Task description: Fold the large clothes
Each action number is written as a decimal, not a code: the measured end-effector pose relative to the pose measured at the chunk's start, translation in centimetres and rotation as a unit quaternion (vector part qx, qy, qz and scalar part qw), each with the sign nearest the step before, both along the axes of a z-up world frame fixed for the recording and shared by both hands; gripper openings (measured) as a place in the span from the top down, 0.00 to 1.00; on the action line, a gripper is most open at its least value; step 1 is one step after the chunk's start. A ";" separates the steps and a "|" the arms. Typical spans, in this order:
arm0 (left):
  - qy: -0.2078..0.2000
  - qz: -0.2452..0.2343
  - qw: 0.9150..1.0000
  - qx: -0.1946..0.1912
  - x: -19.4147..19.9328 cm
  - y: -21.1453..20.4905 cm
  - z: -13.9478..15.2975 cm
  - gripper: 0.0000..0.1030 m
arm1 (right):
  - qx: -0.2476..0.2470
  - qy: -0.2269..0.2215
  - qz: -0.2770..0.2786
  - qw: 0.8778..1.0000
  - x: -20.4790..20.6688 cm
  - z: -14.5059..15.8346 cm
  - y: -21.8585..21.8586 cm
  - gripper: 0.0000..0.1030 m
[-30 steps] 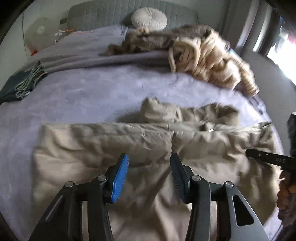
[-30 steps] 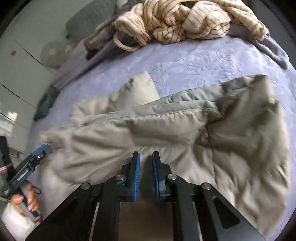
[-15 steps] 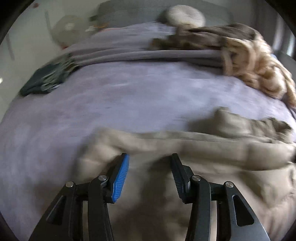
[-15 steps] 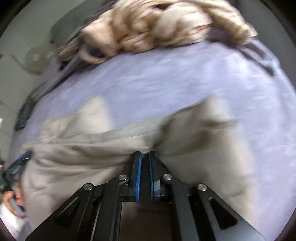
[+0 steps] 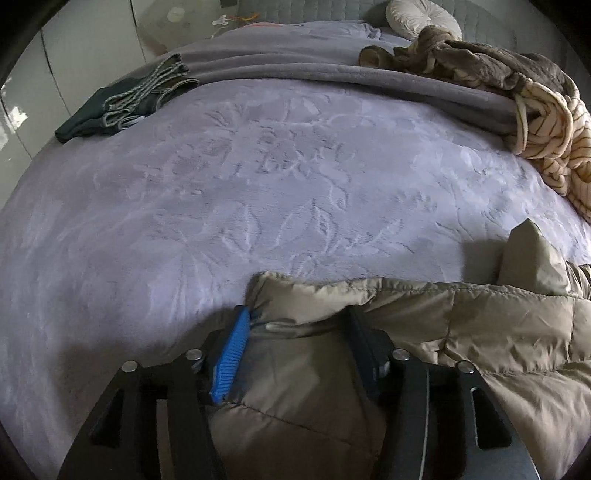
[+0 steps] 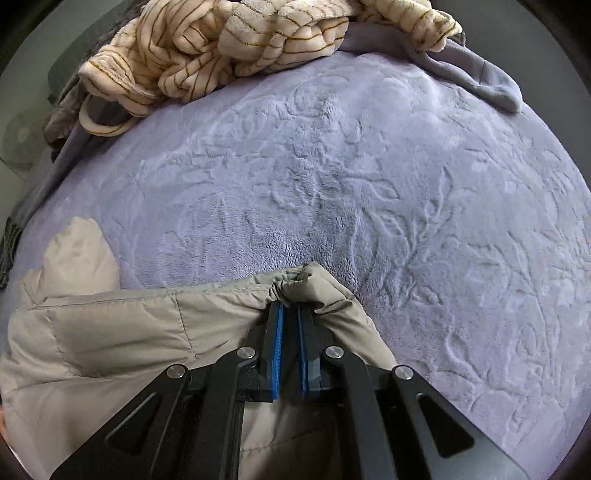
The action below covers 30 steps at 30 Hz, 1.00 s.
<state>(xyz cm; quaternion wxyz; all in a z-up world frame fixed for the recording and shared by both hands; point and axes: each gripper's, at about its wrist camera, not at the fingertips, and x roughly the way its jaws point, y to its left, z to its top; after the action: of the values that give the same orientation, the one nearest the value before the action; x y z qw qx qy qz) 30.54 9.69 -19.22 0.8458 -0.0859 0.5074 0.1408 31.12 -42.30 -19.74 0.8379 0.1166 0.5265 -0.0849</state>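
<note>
Both grippers lower; folded dark garment left view only.

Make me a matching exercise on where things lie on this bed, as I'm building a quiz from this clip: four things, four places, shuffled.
Things:
1. khaki padded jacket
2. striped cream blanket
3. dark green garment
4. round pale cushion

Places:
A. far left edge of the bed, in the left wrist view
B. against the grey headboard
C. bunched in a heap at the far side of the purple bedspread
D. nearest the cameras, between the gripper fingers

Pairs: 1-D, 2-C, 3-A, 4-B
</note>
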 end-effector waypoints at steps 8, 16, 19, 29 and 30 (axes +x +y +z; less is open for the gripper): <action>0.000 0.003 1.000 0.005 -2.7 0.4 3.6 0.36 | 0.019 -0.024 -0.012 0.999 -3.0 3.6 0.5 0.72; 0.006 -0.041 0.999 0.007 -7.0 -1.7 6.3 0.36 | 0.060 -0.050 -0.007 0.997 -7.3 6.6 1.7 0.61; 0.011 -0.053 0.999 0.004 -8.6 -2.5 6.8 0.36 | 0.075 -0.048 -0.002 0.996 -9.2 6.9 2.4 0.58; 0.023 -0.071 0.997 -0.009 -13.9 -4.7 7.8 0.00 | 0.123 -0.020 -0.016 0.992 -15.9 6.6 3.9 0.55; 0.030 -0.071 0.997 -0.014 -14.2 -4.8 7.6 0.00 | 0.127 -0.018 -0.017 0.992 -16.4 6.6 4.0 0.52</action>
<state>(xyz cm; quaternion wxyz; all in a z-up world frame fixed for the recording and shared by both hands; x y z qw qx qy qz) 16.35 4.90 -11.57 0.8366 -0.0573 0.5395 0.0759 14.75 -38.33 -13.19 0.8243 0.2322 0.5154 -0.0292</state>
